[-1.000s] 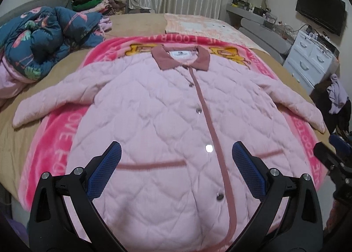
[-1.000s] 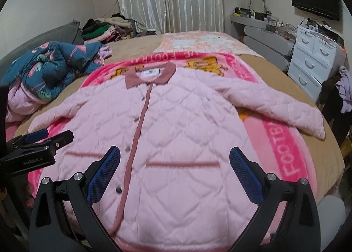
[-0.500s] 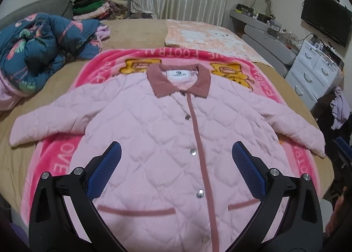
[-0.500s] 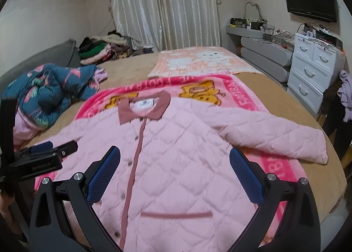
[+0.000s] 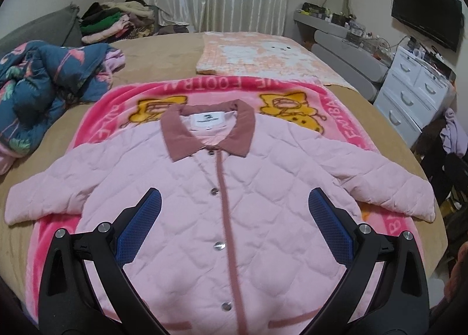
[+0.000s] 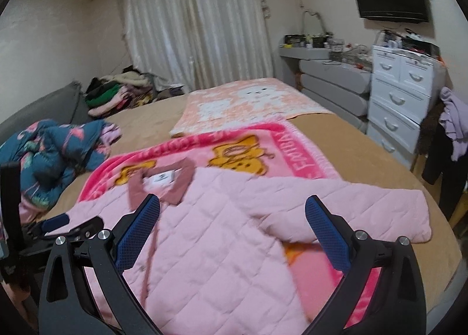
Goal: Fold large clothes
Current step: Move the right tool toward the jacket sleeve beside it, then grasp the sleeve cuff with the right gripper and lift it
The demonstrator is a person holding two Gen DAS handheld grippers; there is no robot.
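Observation:
A pink quilted jacket with a dusty-rose collar lies flat, buttoned, front up, sleeves spread, on a pink cartoon blanket. My left gripper is open and empty, held above the jacket's chest. My right gripper is open and empty, above the jacket near its right sleeve. The left gripper shows at the left edge of the right wrist view.
A crumpled dark blue floral quilt lies on the bed's left. A peach blanket lies beyond. Piled clothes sit at the far left. White drawers, a grey shelf unit and a wall TV stand right.
Both grippers have lifted and tilted up, pulling back from the hem. More of the collar, bed and room now shows. Both stayed open.

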